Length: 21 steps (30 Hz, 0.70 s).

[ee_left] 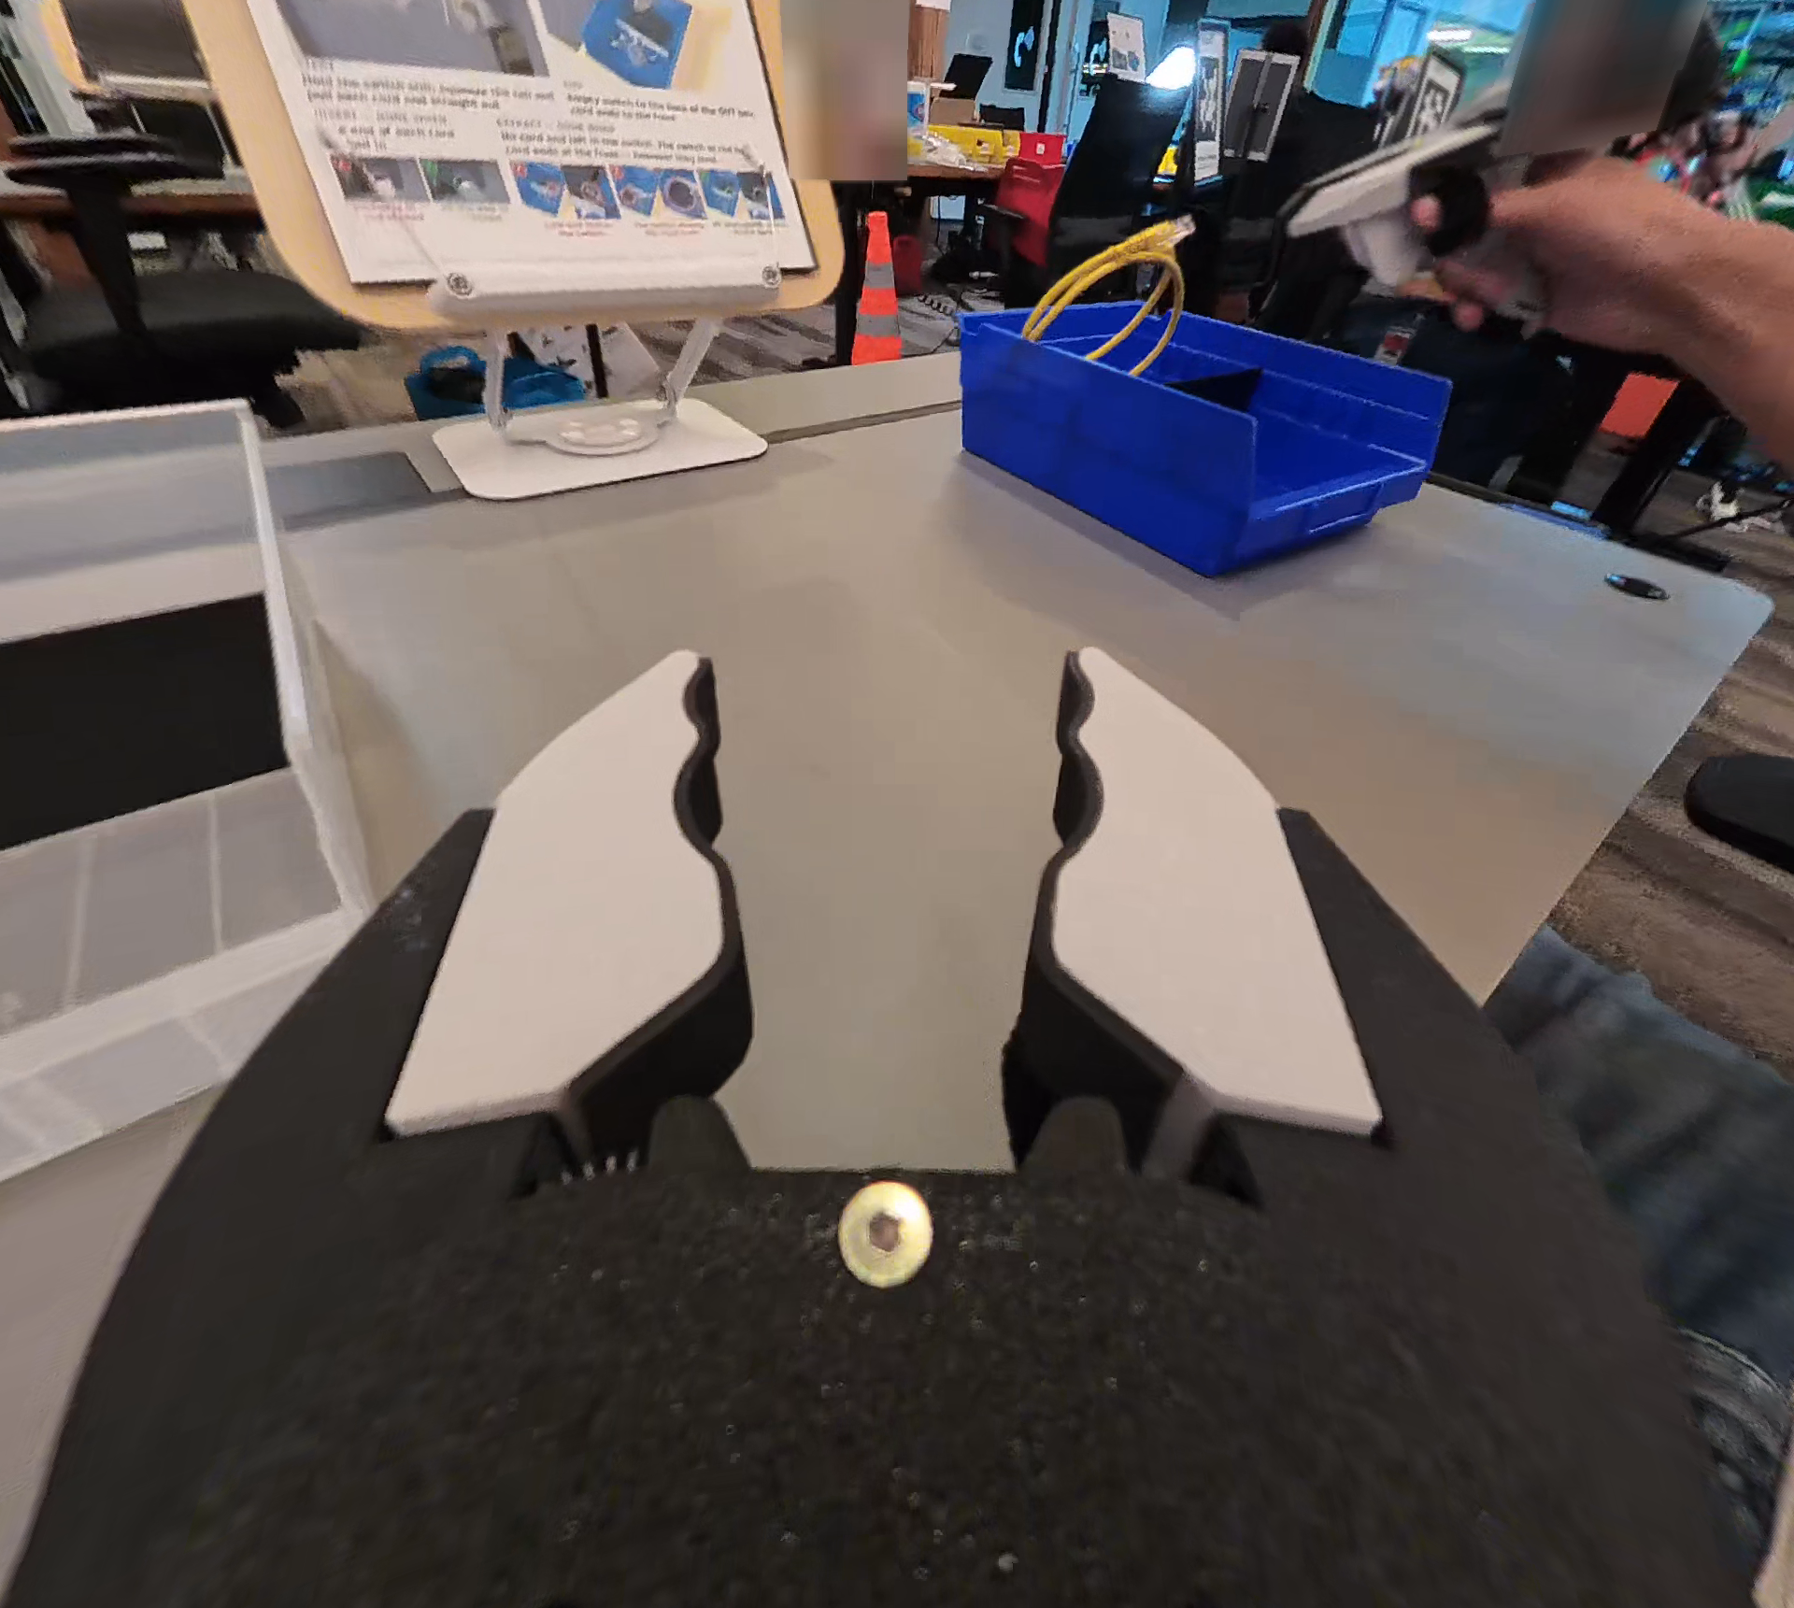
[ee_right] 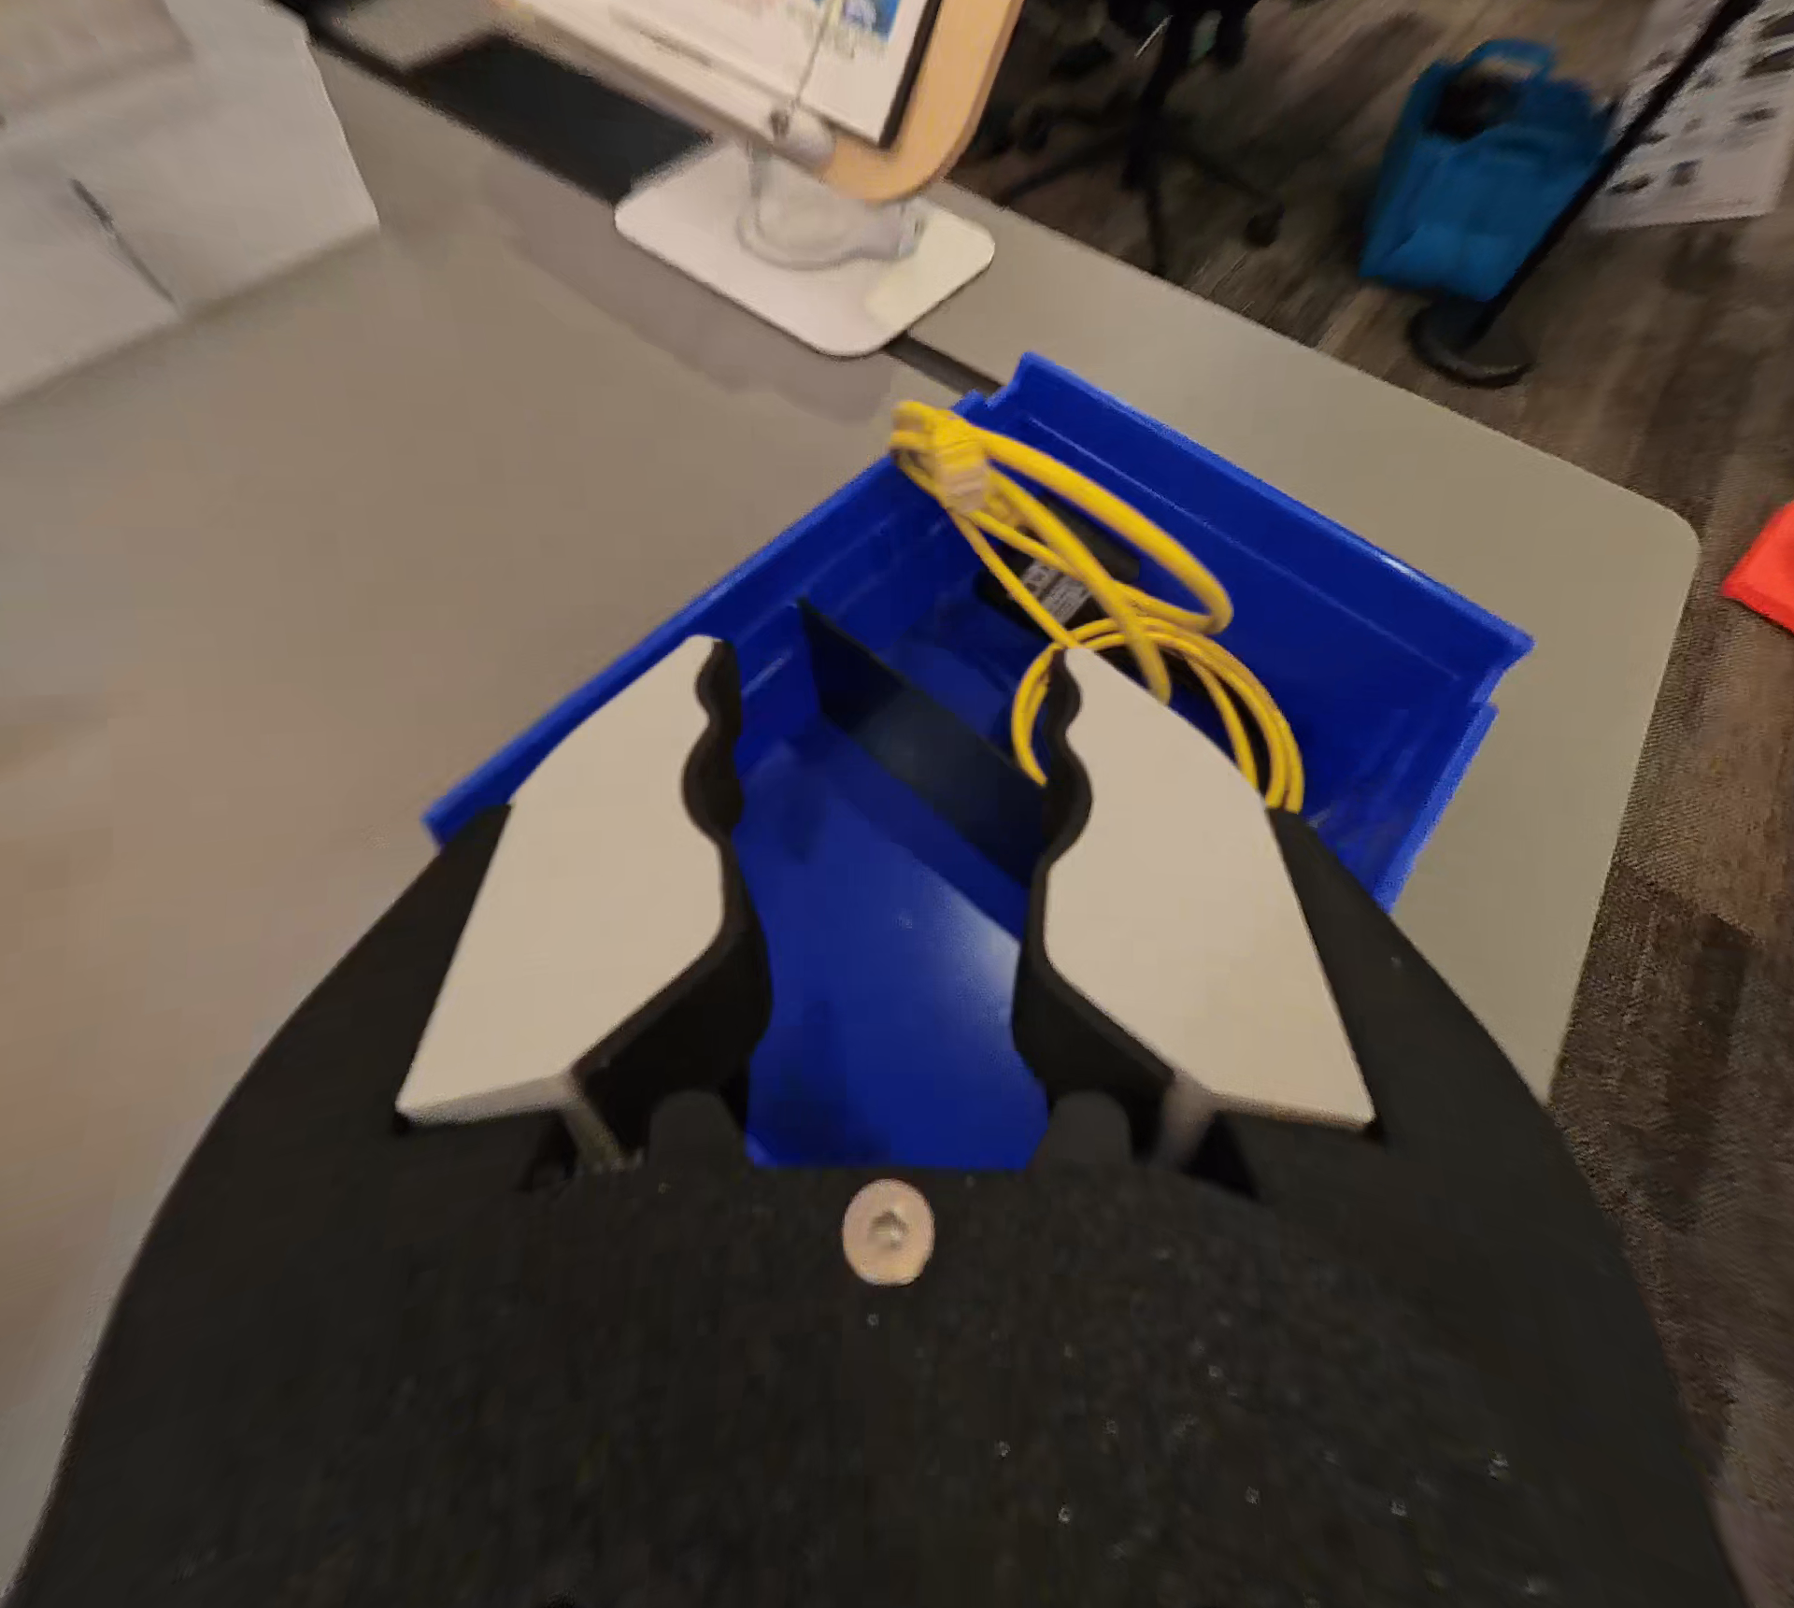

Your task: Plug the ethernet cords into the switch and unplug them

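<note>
Yellow ethernet cords [ee_right: 1146,591] lie coiled in the far compartment of the blue bin [ee_right: 1359,591], just beyond the right gripper [ee_right: 888,668], whose jaws are spread and bare above it; one plug sticks up. The left gripper [ee_left: 888,678] hovers spread over the grey table [ee_left: 874,571], well apart
</note>
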Tool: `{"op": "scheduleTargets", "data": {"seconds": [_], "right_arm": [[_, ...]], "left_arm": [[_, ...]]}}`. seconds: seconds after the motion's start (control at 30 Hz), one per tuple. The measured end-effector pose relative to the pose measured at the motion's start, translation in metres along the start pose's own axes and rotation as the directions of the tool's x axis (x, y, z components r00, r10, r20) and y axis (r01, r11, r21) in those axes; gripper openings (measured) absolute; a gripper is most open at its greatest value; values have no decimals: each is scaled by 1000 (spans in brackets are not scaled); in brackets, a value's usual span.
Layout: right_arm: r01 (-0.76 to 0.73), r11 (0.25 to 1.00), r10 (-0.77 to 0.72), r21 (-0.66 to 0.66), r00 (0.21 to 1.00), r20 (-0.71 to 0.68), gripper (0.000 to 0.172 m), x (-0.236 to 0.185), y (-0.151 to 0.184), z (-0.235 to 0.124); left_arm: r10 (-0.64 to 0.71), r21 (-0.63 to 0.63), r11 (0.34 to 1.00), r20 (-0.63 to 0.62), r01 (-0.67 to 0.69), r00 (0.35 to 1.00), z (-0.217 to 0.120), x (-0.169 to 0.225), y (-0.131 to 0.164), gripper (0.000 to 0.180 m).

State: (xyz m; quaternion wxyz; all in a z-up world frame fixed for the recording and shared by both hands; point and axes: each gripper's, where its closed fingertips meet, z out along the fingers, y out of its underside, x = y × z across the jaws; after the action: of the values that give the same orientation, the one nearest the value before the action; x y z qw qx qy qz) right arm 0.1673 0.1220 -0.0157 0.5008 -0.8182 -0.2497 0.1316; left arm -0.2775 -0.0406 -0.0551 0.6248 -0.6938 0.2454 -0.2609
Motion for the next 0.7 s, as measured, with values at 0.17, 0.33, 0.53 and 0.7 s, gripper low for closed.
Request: {"op": "scheduleTargets", "data": {"seconds": [0.17, 0.33, 0.53, 0.7], "right_arm": [[-71, 977, 130, 199, 944, -304, 37, -34, 36, -41], [-136, 963, 235, 234, 846, -478, 44, -56, 90, -56], [-212, 950, 298, 227, 831, -469, 48, -72, 119, -45], [-187, 957, 278, 223, 814, -510, 52, -65, 125, -48]], "left_arm": [[46, 11, 999, 186, -49, 981, -10, -42, -1, 47], [79, 20, 995, 399, -95, 914, -38, -95, -18, 52], [15, 50, 998, 489, -46, 872, -62, -138, -12, 50], [-5, 28, 1000, 533, -12, 846, -72, -152, -2, 43]]}}
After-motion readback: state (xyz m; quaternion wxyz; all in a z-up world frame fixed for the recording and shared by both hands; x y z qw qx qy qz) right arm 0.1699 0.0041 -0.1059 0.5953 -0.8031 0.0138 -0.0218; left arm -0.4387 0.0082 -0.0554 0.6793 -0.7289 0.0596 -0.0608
